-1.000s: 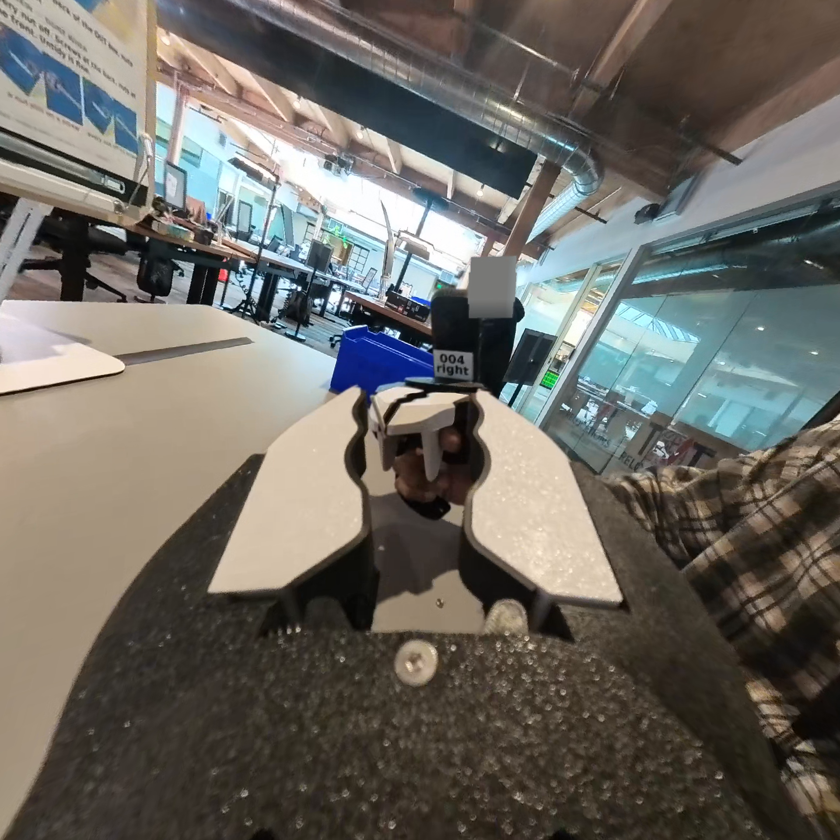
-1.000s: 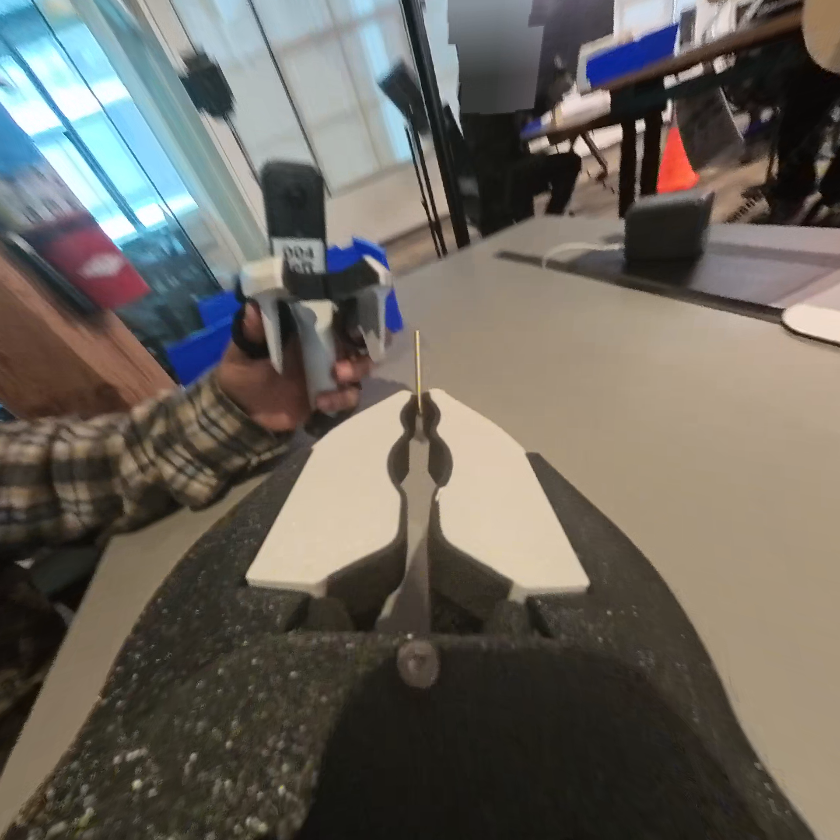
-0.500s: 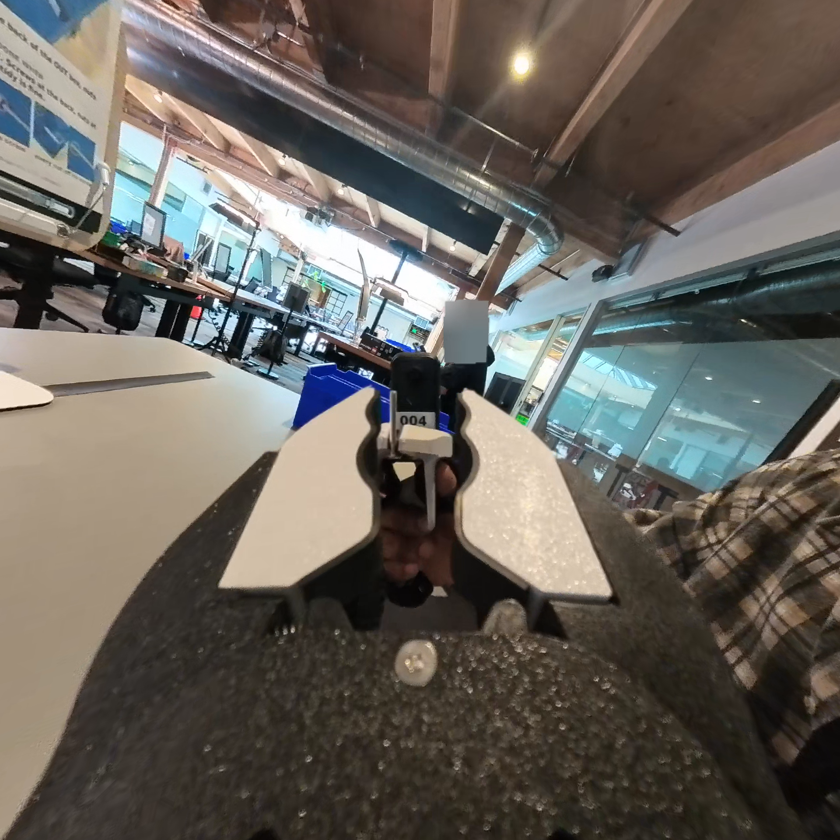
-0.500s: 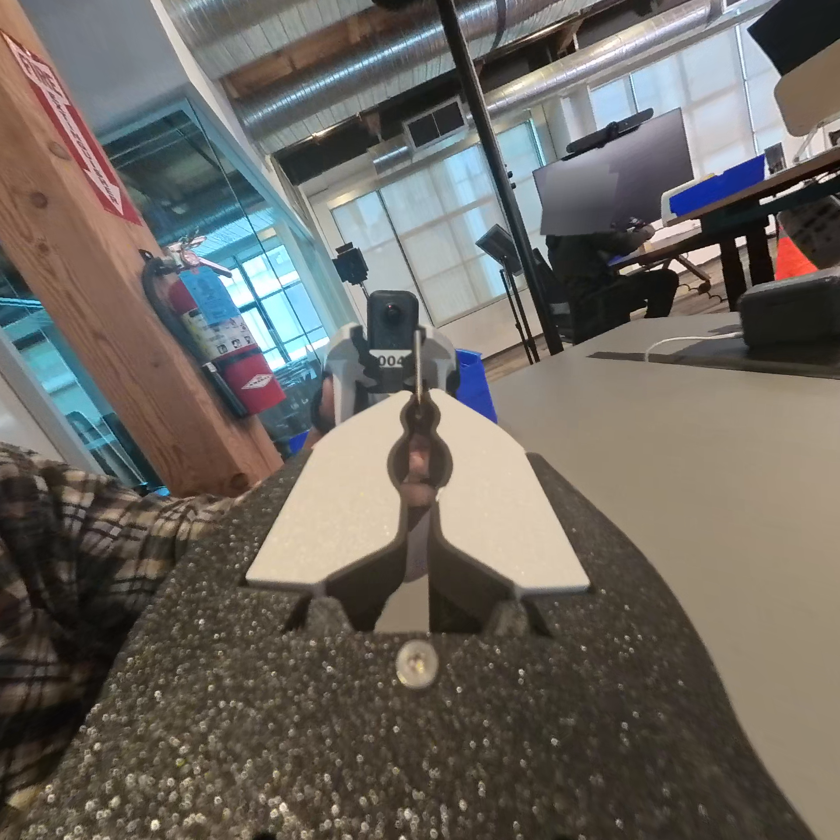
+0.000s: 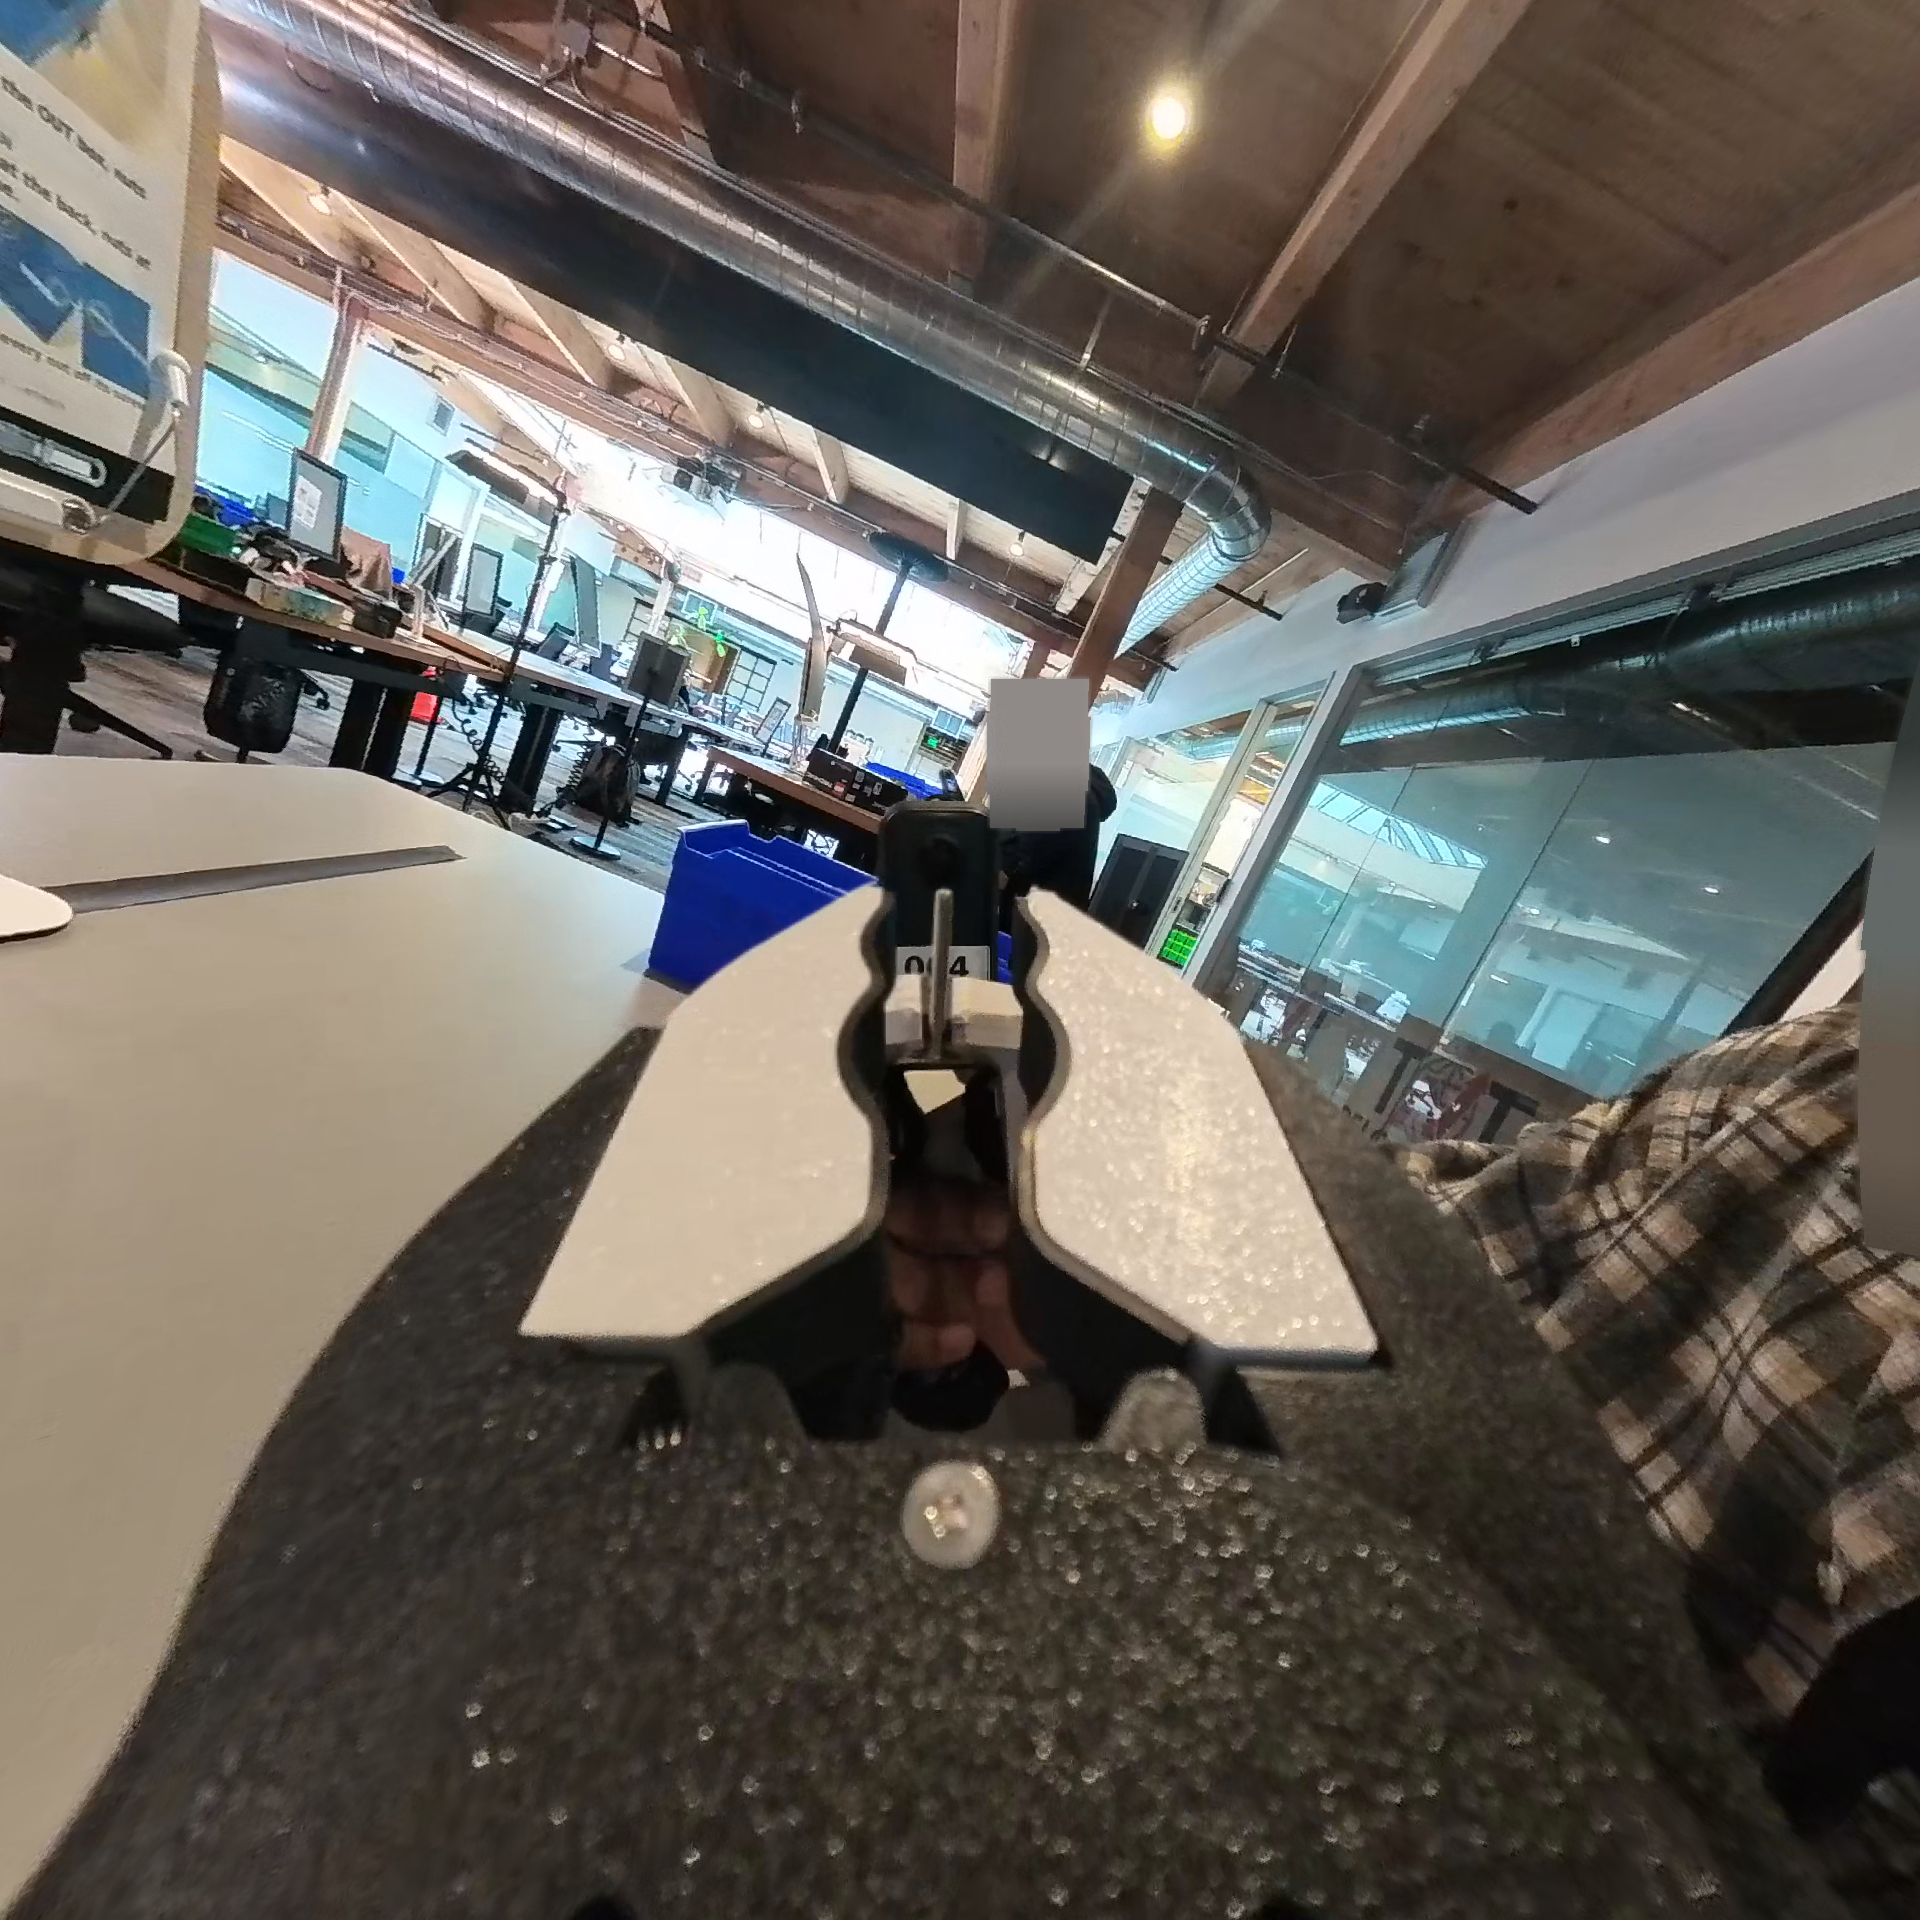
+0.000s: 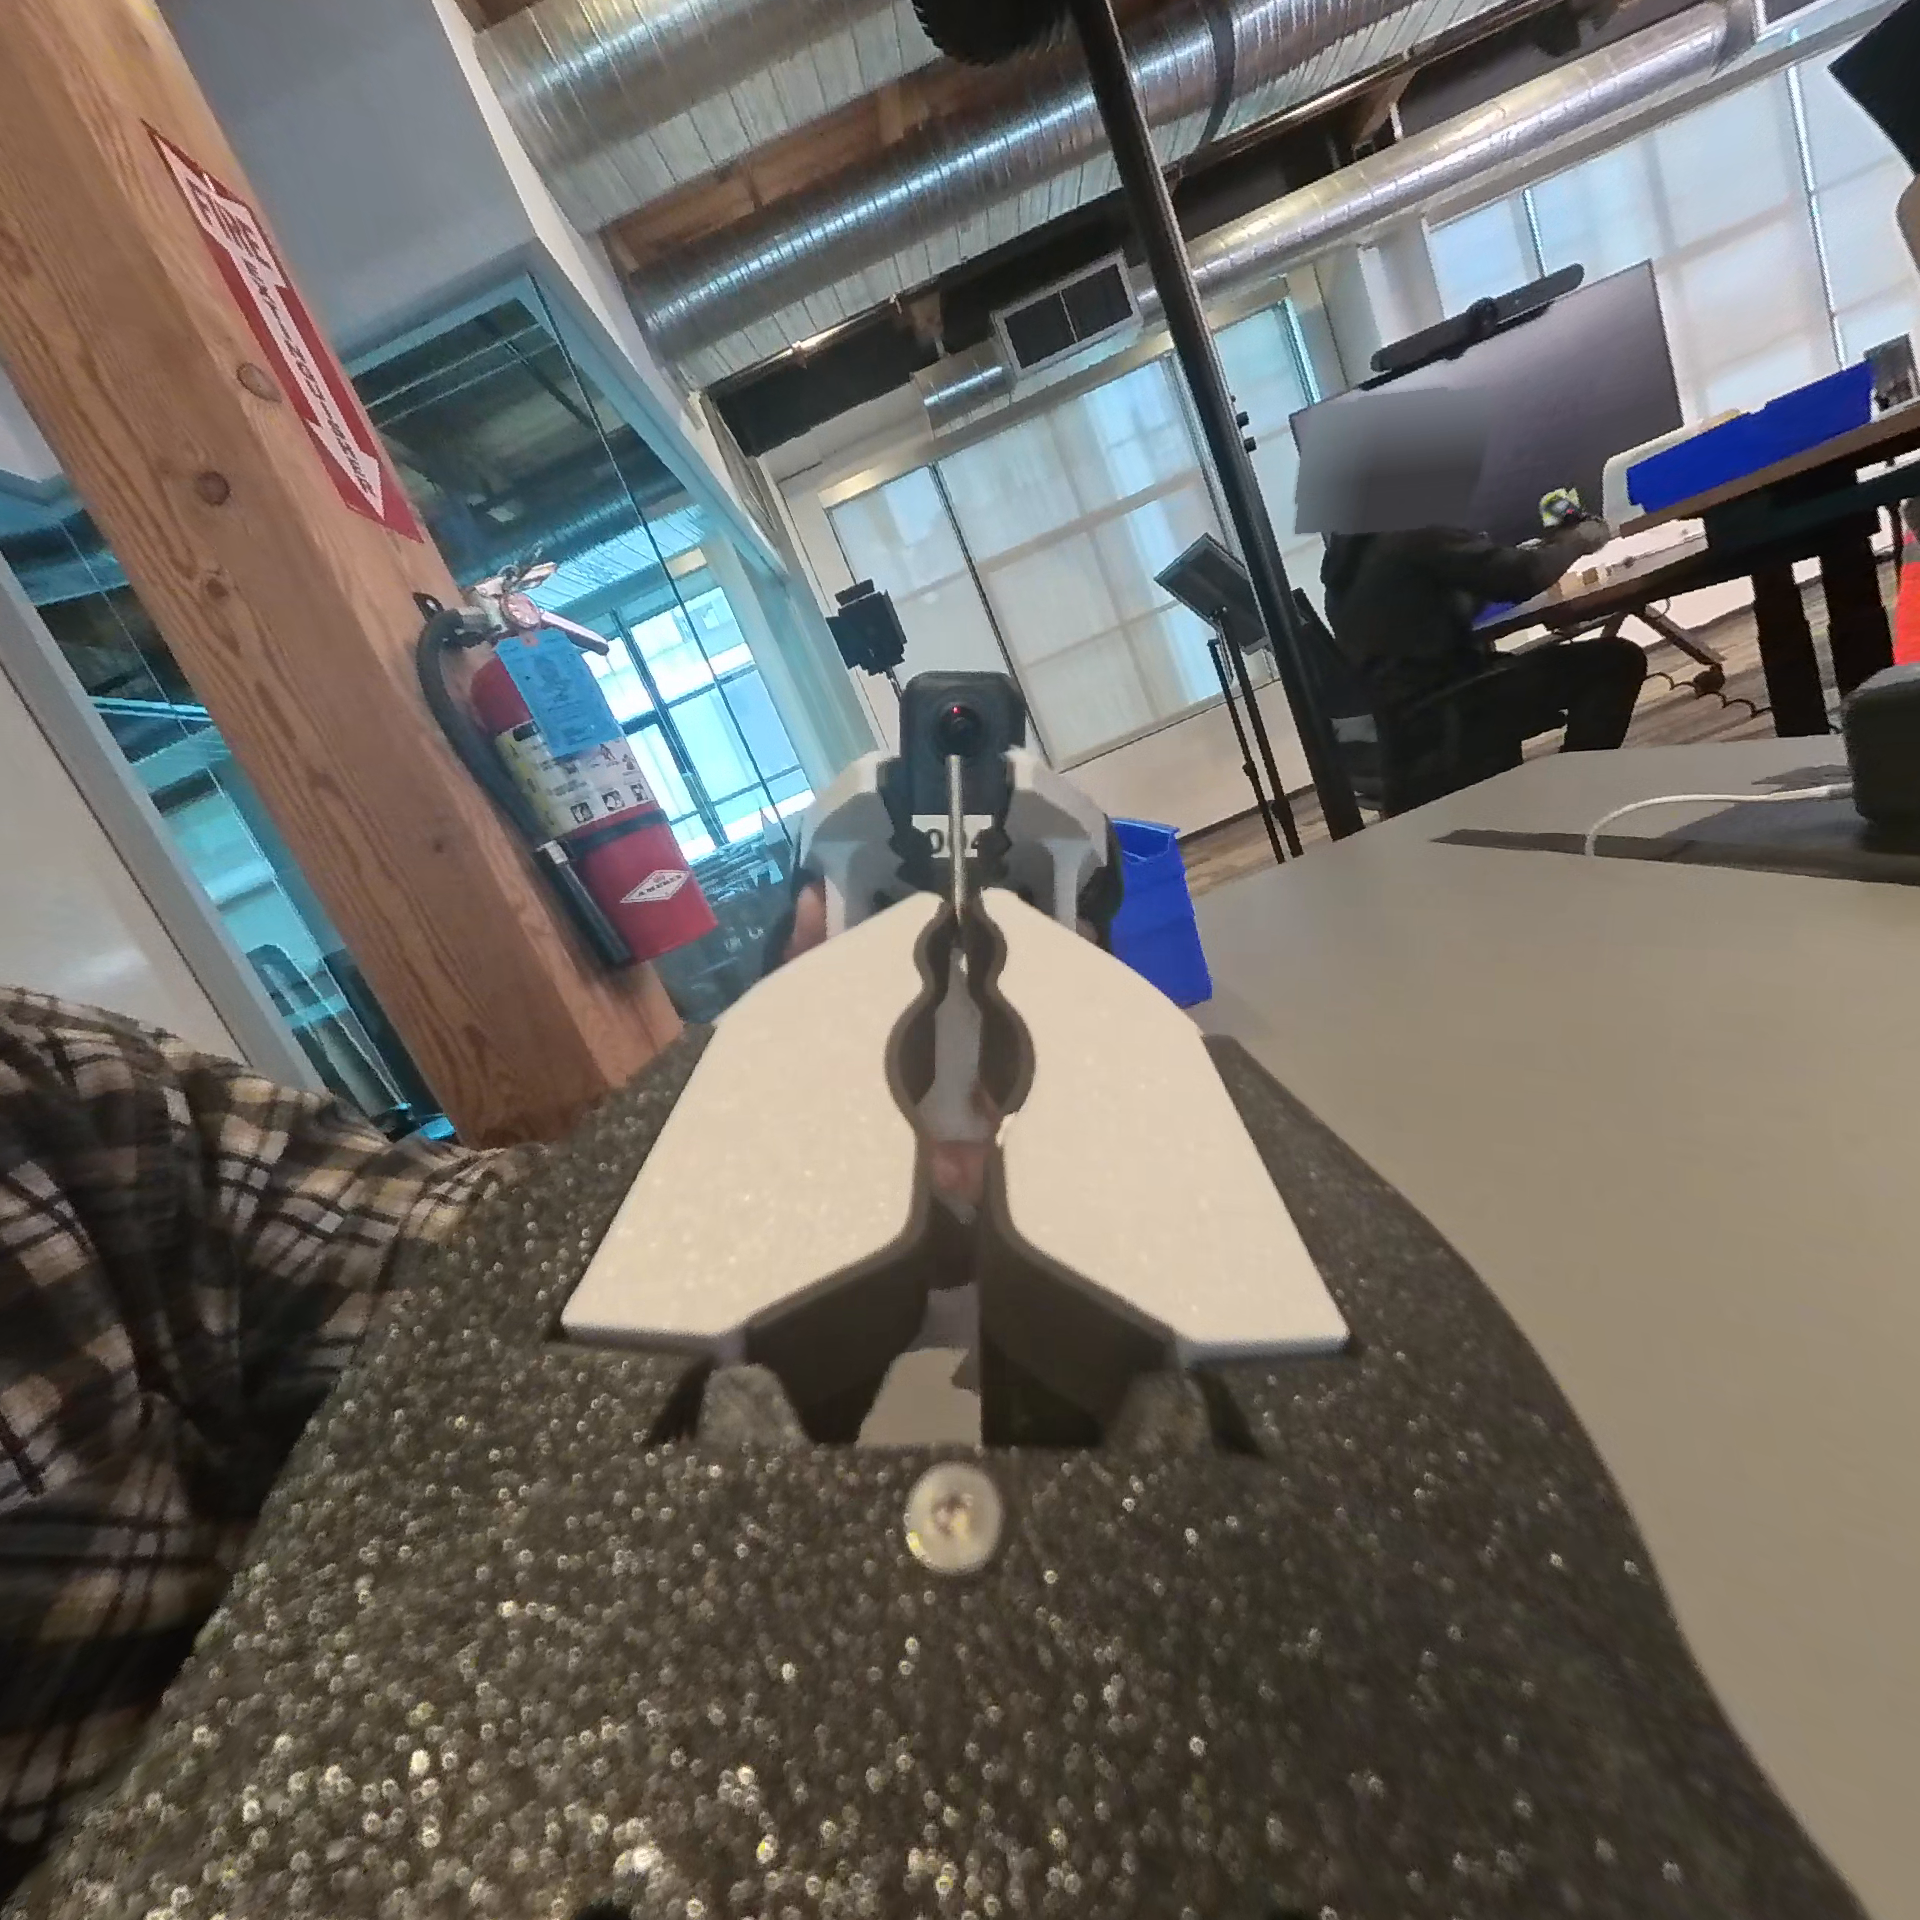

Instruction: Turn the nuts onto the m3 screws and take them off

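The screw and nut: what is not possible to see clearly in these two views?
- Nut: none visible; left gripper is open, empty.
- Screw threads: too thin, both views.
- Screw's lower end: right wrist view, hidden between right gripper fingertips.

1. Left gripper [image 5: 943,914]: fingers parted, nothing between them, aimed at the right gripper.
2. Right gripper [image 6: 961,914]: fingertips pinched on a thin screw [image 6: 961,831], facing the left.
3. Both held above the table; plaid sleeves [image 5: 1662,1299] behind them.

Plaid sleeve [image 5: 1662,1299], blue bin [image 5: 748,914]
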The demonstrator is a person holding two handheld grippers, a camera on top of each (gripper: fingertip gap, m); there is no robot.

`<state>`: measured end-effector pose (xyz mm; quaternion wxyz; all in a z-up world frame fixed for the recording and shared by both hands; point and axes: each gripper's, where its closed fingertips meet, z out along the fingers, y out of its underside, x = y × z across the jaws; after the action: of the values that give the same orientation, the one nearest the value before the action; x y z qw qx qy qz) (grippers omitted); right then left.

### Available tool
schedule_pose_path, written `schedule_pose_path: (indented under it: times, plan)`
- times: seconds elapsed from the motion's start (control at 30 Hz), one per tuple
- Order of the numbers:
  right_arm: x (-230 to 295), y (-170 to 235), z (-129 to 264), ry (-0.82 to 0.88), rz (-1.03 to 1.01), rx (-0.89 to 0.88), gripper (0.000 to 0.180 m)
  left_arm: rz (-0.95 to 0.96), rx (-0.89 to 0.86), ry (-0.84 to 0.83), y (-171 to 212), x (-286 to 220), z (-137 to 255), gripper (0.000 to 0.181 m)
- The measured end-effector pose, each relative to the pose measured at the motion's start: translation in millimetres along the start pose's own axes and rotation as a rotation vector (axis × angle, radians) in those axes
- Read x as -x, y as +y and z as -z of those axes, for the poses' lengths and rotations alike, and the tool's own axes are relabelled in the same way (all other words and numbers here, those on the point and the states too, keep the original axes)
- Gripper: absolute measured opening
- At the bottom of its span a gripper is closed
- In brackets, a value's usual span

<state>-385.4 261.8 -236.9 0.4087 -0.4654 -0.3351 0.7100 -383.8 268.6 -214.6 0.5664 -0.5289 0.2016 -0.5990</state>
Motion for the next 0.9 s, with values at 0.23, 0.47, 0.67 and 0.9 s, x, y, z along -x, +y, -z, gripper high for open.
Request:
schedule_pose_path:
  times: [0.23, 0.47, 0.67, 0.9]
  plan:
    - [0.2, 0.7, -0.5, -0.004, -0.016, -0.006, 0.002, -0.009, 0.012, 0.007, 1.4, -2.0, -1.0, 0.018]
    - [0.8, -1.0, -0.3, -0.011, -0.032, -0.021, 0.002, -0.001, 0.018, 0.014, 3.2, -2.3, -1.8, 0.016]
    - [2.0, -1.9, -1.2, -0.018, -0.039, -0.031, 0.002, -0.006, 0.024, 0.018, 4.5, -3.3, -2.5, 0.012]
    - [2.8, -2.4, -2.0, -0.024, -0.049, -0.041, 0.002, -0.004, 0.032, 0.024, 6.6, -4.3, -3.8, 0.01]
